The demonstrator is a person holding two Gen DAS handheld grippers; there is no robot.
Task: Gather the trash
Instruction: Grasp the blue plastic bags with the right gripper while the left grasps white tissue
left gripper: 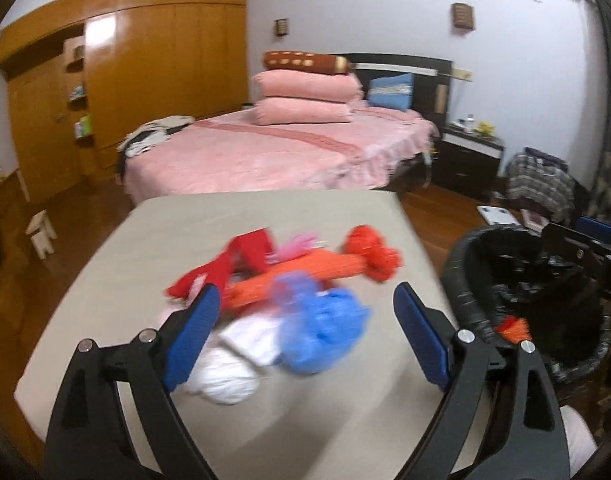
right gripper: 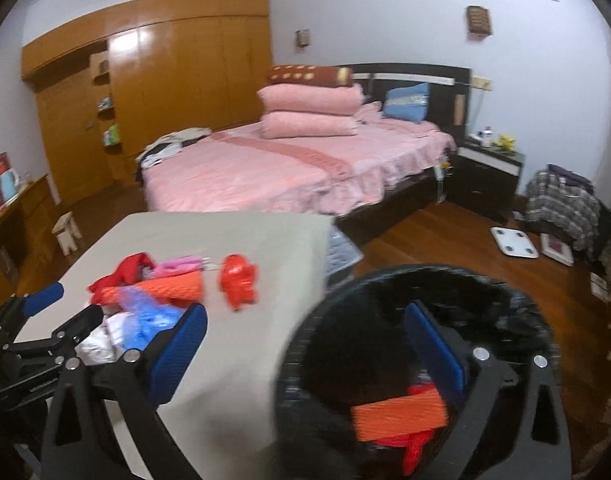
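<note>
Just ahead of my left gripper, jaws spread and empty, the trash pile lies on the tabletop; its orange roll runs crosswise to my reach. My right gripper, also released, hangs over the black bin, farther from the pile, so the left is nearer.

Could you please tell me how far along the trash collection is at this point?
Started: orange and red scraps already lie in the black bin. Both tools are open and empty, the right tool over the bin. The pile on the table remains.
</note>
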